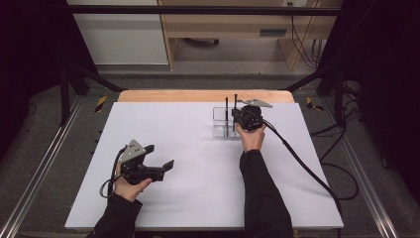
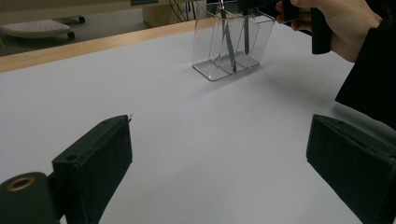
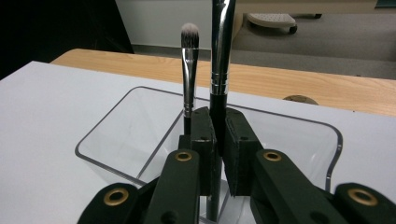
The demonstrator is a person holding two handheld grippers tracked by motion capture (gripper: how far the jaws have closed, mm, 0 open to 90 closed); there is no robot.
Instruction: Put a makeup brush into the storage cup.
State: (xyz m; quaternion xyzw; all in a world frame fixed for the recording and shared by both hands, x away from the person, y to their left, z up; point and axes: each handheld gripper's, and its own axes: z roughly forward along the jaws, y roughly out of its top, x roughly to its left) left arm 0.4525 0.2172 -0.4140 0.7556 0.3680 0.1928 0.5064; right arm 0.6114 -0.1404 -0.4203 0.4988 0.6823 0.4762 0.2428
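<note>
The right gripper (image 3: 218, 140) clenched a tall brush (image 3: 219, 51) upright in the clear holder (image 3: 107, 135) at the far right of the table (image 1: 198, 198), beside a smaller brush (image 3: 189, 70), while the left gripper (image 1: 161, 156), released, rested near left.

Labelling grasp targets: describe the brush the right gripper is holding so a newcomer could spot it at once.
On the white table, look to the far right for the clear holder with dividers. Two brushes stand upright in it. The held brush is clamped by the right gripper; it has the thicker black handle and wide silver ferrule, unlike the slim brush with its pale tip beside it.
</note>
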